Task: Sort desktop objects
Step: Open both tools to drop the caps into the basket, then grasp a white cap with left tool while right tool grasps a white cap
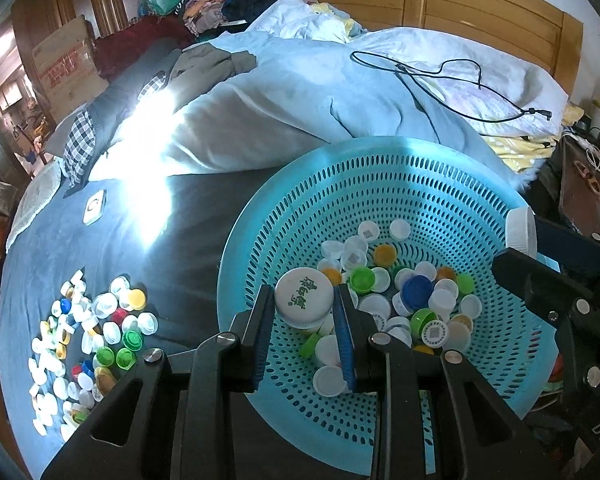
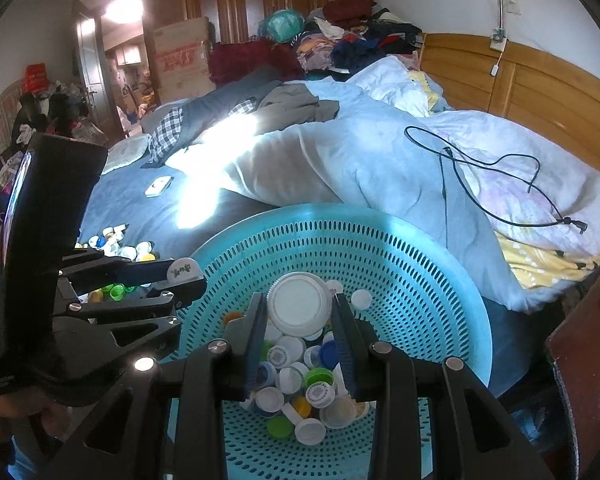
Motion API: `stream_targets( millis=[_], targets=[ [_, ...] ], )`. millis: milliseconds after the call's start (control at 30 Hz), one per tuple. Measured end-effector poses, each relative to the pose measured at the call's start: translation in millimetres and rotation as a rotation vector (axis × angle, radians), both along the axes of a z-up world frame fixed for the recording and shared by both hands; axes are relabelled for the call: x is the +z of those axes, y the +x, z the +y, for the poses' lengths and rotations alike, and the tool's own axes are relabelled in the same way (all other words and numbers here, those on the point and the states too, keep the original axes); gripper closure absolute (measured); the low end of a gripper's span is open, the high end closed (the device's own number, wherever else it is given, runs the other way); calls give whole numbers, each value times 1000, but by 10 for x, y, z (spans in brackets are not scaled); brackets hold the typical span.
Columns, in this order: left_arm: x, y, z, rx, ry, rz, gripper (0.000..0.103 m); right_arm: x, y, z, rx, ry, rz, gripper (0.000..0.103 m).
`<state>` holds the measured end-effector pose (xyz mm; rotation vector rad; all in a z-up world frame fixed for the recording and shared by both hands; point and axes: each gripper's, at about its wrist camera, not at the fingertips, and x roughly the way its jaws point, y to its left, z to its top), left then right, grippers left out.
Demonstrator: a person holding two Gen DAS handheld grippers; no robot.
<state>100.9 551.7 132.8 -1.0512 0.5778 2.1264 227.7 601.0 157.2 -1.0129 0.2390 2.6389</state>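
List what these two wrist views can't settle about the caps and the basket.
- Left wrist view: glare on the bedspread washes out whatever lies there.
- Left wrist view: the loose cap pile is too small to count; the left gripper, shut on a printed white cap, covers its near edge.
- Right wrist view: the right gripper, shut on a plain white cap, hides caps beneath.
- Both views: the teal basket near rim is cut off.
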Motion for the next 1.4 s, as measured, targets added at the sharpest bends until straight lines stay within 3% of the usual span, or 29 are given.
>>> stream_targets(
  millis=[267, 300, 333, 367, 400, 700, 867, 1000, 1167, 1300, 1400],
  targets=[
    [-28, -28, -7, 11, 3, 5, 77, -18, -21, -7, -7, 7, -2, 67],
    [-32, -29, -11, 13, 2, 6, 75, -20, -19, -7, -9, 9, -1, 67],
    [-32, -29, -20, 17, 1, 12, 65, -17, -16, -2, -13, 11, 2, 65],
    [-27, -25, -33, 23, 3, 23, 55, -10, -10, -2, -21, 11, 8, 57],
    [-17, -18, -47, 28, 5, 36, 53, -4, 1, 5, -25, 12, 13, 51],
    [11, -108, -362, 47, 50, 35, 53, 94, -36, -139, -3, 22, 41, 44],
    [-161, -377, -1388, 200, 120, 57, 50, 68, -191, -580, 108, 35, 59, 37],
    [-449, -693, -2672, 442, 154, 61, 50, -44, -390, -1032, 224, 41, 36, 34],
    [-969, -1007, -4270, 739, 117, 40, 50, -240, -595, -1627, 366, 56, -4, 30],
    [-1332, -1274, -5092, 836, 157, -41, 50, -474, -725, -1988, 440, 62, -69, 30],
    [-1443, -1416, -5326, 841, 206, -62, 50, -630, -789, -2131, 459, 62, -112, 30]
  ],
)
